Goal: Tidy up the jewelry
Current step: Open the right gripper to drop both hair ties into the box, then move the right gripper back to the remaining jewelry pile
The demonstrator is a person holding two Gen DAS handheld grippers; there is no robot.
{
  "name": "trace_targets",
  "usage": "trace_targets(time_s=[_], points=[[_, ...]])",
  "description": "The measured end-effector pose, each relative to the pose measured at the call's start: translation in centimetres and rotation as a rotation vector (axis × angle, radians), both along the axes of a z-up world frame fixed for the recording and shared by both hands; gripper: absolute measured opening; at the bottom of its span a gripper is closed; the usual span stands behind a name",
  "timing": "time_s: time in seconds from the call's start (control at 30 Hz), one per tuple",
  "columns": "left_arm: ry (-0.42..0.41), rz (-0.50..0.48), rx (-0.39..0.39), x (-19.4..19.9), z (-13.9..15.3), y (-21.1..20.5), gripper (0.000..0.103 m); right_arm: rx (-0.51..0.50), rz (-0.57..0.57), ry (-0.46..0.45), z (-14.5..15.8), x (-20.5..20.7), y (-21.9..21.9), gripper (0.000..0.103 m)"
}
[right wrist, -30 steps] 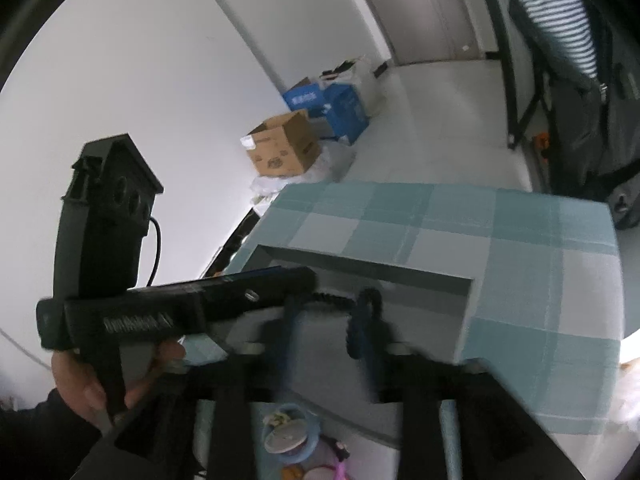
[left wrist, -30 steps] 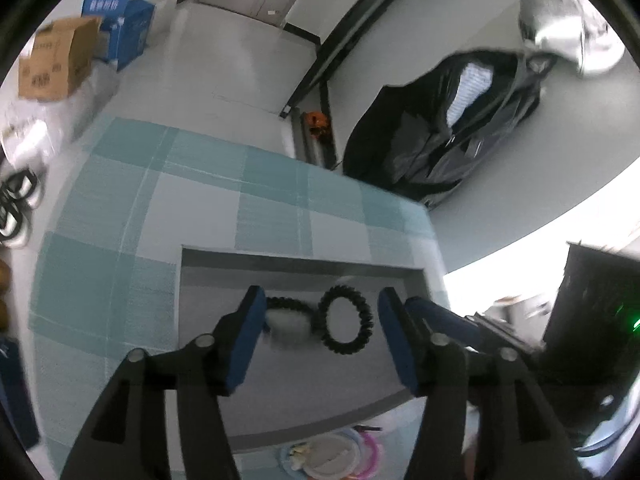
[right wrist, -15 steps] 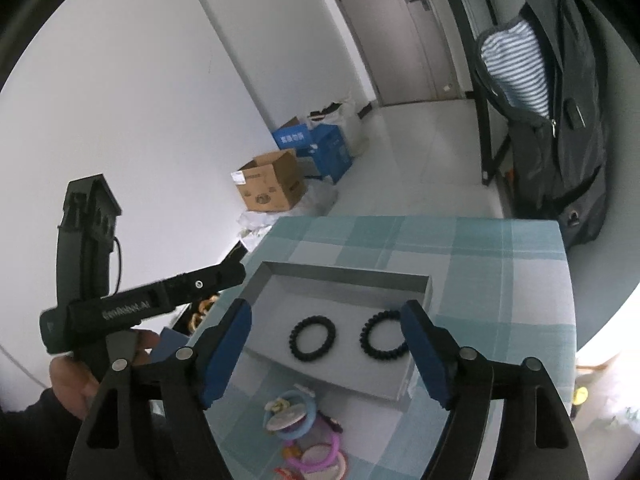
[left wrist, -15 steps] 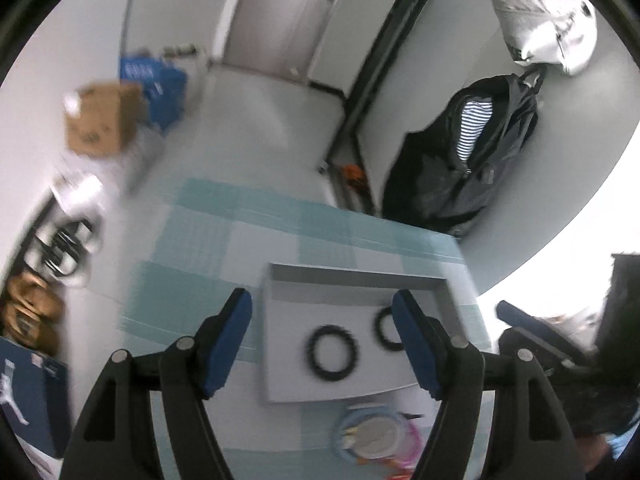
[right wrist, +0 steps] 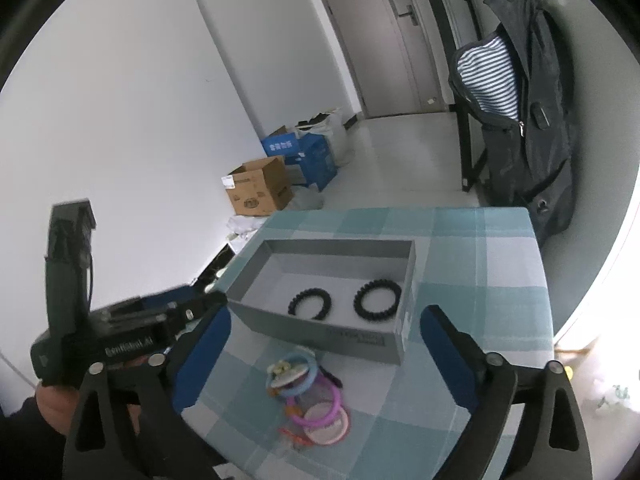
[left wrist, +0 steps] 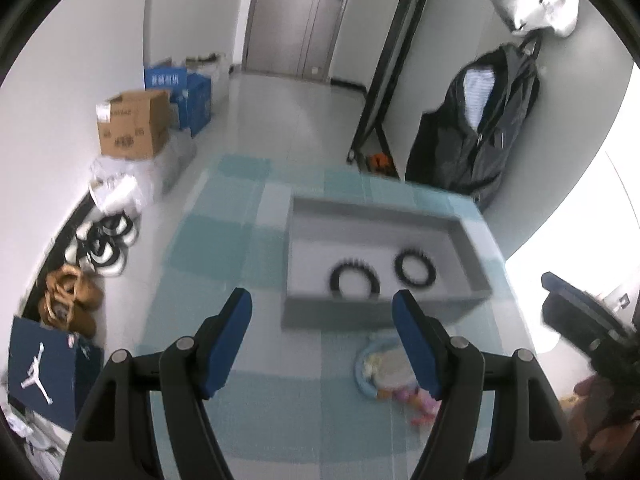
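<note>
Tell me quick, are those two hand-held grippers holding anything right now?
Left hand-held gripper: open, holding nothing.
Right hand-held gripper: open, holding nothing.

Two black bracelets (right wrist: 344, 302) in grey box (right wrist: 320, 330) on teal-checked tablecloth (right wrist: 480, 280).

We see white walls (right wrist: 140, 100) and a pale glossy floor (left wrist: 296, 120) leading to a grey door (left wrist: 296, 16). Cardboard box (right wrist: 260, 192) and blue boxes (right wrist: 308, 156) sit left; bright daylight floods from the right.
</note>
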State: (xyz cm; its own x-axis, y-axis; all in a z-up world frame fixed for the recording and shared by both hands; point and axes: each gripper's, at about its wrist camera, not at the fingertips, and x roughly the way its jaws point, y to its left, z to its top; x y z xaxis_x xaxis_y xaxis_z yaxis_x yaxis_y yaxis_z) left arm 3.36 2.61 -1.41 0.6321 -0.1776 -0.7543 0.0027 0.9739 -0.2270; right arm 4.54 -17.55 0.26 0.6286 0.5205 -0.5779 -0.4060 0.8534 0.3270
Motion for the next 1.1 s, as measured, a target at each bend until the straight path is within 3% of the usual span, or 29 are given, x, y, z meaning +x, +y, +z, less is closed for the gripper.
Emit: trace_targets(time_s=[0.2, 0.27, 0.43, 0.6, 0.77, 0.83, 1.1], points=[[0.029, -0.024, -0.016, -0.4, -1.2, 0.9, 0.071, -0.052, 0.003, 0.042, -1.3, -0.5, 0.7, 0.099], [0.032, -0.022, -0.018, -0.3, -1.4, 1.5, 0.084, -0.075, 0.018, 0.052, -1.7, -0.5, 1.4, 0.099], [0.033, -0.044, -0.035, 0.0, -1.6, 1.6, 0.084, -0.155, 0.063, 0.077, -3.1, -0.3, 3.7, 0.098], [0.047, -0.051, -0.042, 0.3, -1.9, 1.7, 0.085, -0.162, 0.134, 0.111, -4.2, 0.0, 5.3, 0.097], [0.053, -0.033, -0.027, 0.6, -2.0, 2.4, 0.085, -0.16, 0.161, 0.188, -5.9, 0.5, 6.1, 0.07], [0.064, -0.019, -0.037, 0.7, -2.1, 2.8, 0.085, -0.17, 0.158, 0.212, -6.5, 0.5, 6.3, 0.064], [0.075, -0.021, -0.007, 0.5, -2.2, 2.6, 0.085, -0.181, 0.175, 0.188, -6.4, 0.2, 7.5, 0.053]])
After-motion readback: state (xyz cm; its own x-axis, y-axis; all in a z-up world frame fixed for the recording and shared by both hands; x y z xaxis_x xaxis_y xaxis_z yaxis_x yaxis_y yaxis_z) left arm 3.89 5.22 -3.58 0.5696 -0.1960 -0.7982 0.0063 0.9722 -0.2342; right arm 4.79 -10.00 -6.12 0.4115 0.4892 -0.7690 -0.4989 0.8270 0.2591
